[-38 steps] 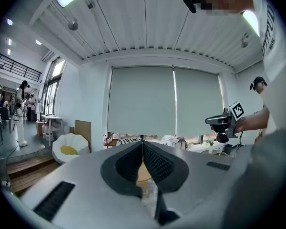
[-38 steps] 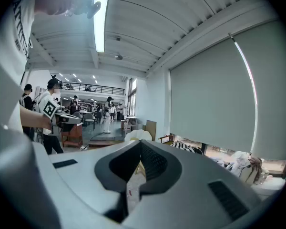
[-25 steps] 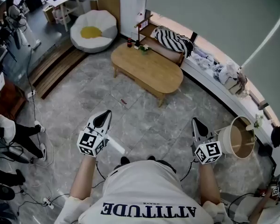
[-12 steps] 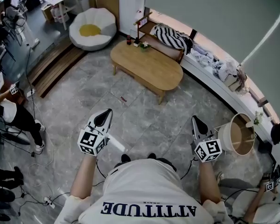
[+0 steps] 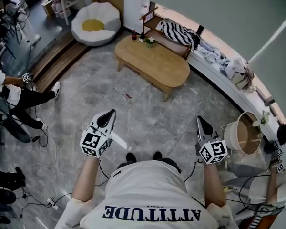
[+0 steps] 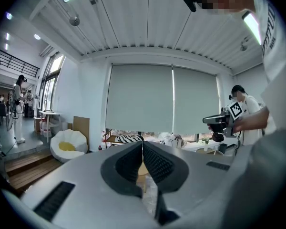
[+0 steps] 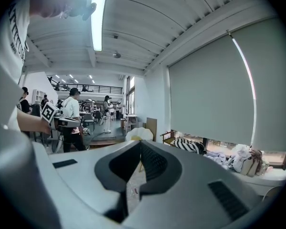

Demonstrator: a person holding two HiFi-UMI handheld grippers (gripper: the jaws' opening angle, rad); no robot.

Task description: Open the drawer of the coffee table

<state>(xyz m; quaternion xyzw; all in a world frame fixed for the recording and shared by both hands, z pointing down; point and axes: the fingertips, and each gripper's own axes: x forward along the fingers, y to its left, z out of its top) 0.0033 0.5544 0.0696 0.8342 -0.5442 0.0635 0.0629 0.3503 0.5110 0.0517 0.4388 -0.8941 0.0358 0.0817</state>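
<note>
While held forward side by side, left tongs (image 5: 109, 114), right tongs (image 5: 200, 121), both closed, seemingly empty, coffee table (image 5: 155, 66) well ahead.

coffee table (image 5: 152, 63): pale wood, smooth, matt
floor (image 5: 86, 99): grey marbled tile, faint sheen
left gripper (image 6: 142, 146) shell: grey plastic, matt
pads (image 6: 158, 163): black, ribbed, rubbery look
cushion (image 5: 177, 33): striped cloth, soft

Bright, even; ceiling strip light (image 7: 98, 20) glares; fisheye edges dark, bent.
</note>
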